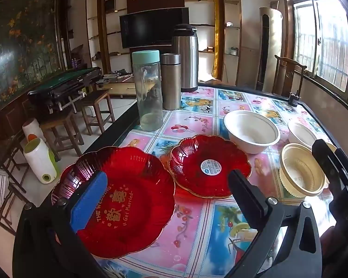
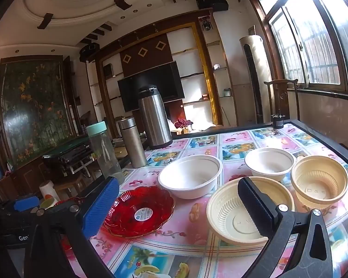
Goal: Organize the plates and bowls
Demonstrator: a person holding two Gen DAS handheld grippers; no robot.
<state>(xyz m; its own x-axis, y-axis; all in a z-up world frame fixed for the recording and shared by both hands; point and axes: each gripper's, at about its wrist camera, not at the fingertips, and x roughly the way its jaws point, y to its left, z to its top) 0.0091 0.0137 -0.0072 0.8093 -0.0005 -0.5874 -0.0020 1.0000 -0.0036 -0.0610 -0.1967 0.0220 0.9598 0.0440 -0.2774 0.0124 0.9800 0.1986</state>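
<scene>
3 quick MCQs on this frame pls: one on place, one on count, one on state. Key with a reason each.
1. Where does the clear bottle with the mint lid stand?
A. inside a white bowl
B. near the table's left edge, beside the small steel flask
C. on the large red plate

2. How many red plates are on the table?
A. one
B. two
C. four

3. How does the left hand-held gripper stand?
A. open, holding nothing
B. shut on a bowl
C. shut on a bottle

Key: 1 B, the bottle stands next to the flask at the edge. 2 B, a large red plate and a small red plate lie side by side. 3 A, its fingers are wide apart above the plates.
</scene>
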